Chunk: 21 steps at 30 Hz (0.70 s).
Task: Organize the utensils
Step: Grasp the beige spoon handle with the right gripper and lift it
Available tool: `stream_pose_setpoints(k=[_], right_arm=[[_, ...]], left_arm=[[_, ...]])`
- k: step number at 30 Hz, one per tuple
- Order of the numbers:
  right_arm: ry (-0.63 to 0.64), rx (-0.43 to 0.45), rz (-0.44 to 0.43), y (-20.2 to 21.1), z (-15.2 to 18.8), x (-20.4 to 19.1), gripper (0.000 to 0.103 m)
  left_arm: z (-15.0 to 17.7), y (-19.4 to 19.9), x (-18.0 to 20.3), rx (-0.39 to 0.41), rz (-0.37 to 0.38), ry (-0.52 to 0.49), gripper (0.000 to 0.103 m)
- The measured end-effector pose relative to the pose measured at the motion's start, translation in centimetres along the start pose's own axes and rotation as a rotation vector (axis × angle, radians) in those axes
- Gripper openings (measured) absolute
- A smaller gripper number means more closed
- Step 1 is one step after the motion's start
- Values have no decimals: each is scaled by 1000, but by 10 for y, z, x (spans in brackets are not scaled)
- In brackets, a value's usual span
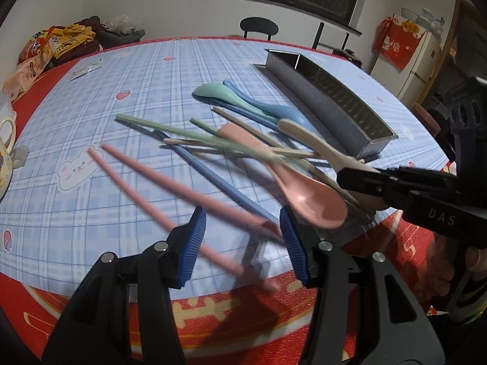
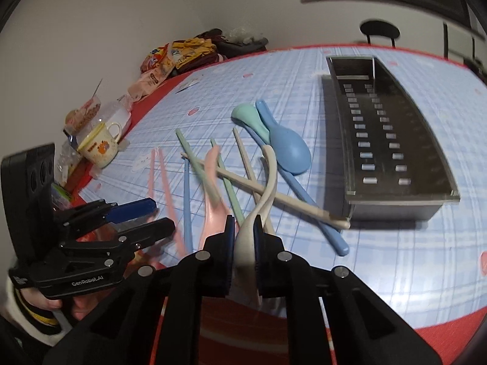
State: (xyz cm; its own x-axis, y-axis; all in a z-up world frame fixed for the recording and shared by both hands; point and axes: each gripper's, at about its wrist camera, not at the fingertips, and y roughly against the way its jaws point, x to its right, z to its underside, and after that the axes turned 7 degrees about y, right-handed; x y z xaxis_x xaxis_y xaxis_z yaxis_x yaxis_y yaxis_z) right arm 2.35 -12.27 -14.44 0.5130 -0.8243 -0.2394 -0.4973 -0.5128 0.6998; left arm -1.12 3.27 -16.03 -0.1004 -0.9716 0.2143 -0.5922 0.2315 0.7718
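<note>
The right gripper (image 2: 244,249) is clenched on the bowl of a cream spoon (image 2: 269,182), whose handle curves up and away over the heap of utensils. In the left wrist view the same gripper comes in from the right edge with that spoon's handle sticking out of its black tips.

The left gripper (image 1: 242,243) is spread about halfway, its blue pads (image 1: 194,243) clear of everything: a pair of pink chopsticks (image 1: 170,194) runs between them, blurred, and whether any pad touches them cannot be told.

On the surface (image 1: 127,70), covered with a blue checked cloth over a red one, lies the loose pile: a pink spoon (image 1: 307,200) with its bowl just beside the left gripper's right pad, green chopsticks (image 1: 182,129), a blue chopstick (image 1: 219,179), cream chopsticks (image 2: 274,196), and further back a blue spoon (image 2: 289,149) and a mint spoon (image 2: 248,118) side by side, touching.

The metal utensil tray (image 2: 395,205) stands to the right of the pile, long and narrow, slotted along its floor, with nothing in the part that shows. A cream chopstick's tip reaches its near corner.

A patterned mug (image 2: 99,149) sits at the left edge among snack packets (image 2: 164,57)
</note>
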Motion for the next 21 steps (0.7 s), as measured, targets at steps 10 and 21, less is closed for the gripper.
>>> stream_pose_setpoints(k=[10, 21], right_arm=[[98, 57, -31, 17, -6, 2, 12], [125, 90, -66, 16, 0, 12, 12]], left_arm=[[-9, -1, 11, -19, -4, 28, 41], [-15, -26, 38, -87, 20, 16, 33]])
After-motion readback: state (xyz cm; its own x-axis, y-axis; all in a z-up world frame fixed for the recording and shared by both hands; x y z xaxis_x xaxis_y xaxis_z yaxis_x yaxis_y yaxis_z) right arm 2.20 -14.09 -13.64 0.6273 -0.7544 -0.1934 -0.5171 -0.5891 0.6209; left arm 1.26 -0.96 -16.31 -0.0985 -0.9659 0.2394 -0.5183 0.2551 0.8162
